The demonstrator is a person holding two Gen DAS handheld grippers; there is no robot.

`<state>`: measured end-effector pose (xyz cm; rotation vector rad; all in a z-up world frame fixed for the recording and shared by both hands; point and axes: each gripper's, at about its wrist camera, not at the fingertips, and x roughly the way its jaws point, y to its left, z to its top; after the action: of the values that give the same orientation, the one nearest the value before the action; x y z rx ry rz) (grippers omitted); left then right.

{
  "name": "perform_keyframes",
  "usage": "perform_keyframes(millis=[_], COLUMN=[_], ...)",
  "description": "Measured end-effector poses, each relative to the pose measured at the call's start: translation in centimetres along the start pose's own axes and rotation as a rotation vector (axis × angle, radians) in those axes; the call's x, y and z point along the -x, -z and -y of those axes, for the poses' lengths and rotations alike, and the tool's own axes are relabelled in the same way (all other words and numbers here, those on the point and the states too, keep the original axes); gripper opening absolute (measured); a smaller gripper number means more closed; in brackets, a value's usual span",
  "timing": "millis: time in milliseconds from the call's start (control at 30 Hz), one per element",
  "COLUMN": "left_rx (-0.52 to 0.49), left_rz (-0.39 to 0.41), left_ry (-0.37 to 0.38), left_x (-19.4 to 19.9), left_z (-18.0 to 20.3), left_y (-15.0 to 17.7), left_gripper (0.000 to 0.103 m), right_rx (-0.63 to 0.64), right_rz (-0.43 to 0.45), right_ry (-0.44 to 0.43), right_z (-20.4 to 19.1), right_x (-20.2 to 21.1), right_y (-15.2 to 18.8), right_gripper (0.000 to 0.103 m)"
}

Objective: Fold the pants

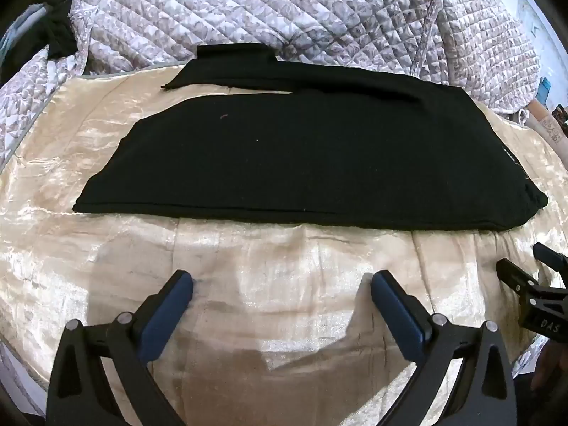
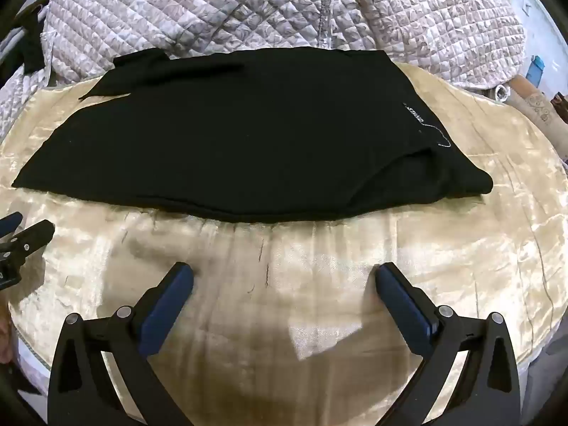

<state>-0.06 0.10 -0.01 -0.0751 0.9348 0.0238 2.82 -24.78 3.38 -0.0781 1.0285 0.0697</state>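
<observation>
Black pants [image 1: 301,156] lie flat across a shiny cream cloth, one leg laid over the other, waistband end to the right with a small white logo [image 2: 415,113]. They also fill the middle of the right wrist view [image 2: 248,135]. My left gripper [image 1: 280,284] is open and empty, hovering over the cloth just in front of the pants' near edge. My right gripper [image 2: 284,277] is open and empty, likewise short of the near edge. Each gripper shows at the side of the other's view, the right gripper [image 1: 532,284] and the left gripper [image 2: 21,238].
The cream cloth [image 1: 248,301] covers the work surface. A quilted floral bedspread [image 1: 284,10] rises behind the pants. Dark clothing [image 1: 53,32] hangs at the far left. A patterned roll [image 2: 536,103] and small items sit at the far right.
</observation>
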Motion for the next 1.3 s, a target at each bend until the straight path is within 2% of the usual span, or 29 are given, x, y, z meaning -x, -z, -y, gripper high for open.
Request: perform_keyframes(millis=[267, 400, 633, 1300], left_rx=[-0.012, -0.010, -0.012, -0.019], left_rz=[0.009, 0.002, 0.011, 0.010], left_ry=[-0.003, -0.002, -0.012, -0.015], left_x=[-0.3, -0.2, 0.1, -0.1], left_z=[0.1, 0.0, 0.3, 0.1], left_y=[0.5, -0.4, 0.0, 0.0], left_gripper=[0.102, 0.102, 0.103, 0.103], right_rx=[-0.001, 0.003, 0.002, 0.004], right_rz=[0.015, 0.019, 0.012, 0.017], right_ry=[-0.015, 0.000, 0.011, 0.009], right_z=[0.8, 0.3, -0.7, -0.1], right_x=[-0.3, -0.3, 0.4, 0.0], right_y=[0.2, 0.0, -0.1, 0.2], right_gripper=[0.103, 0.103, 0.103, 0.103])
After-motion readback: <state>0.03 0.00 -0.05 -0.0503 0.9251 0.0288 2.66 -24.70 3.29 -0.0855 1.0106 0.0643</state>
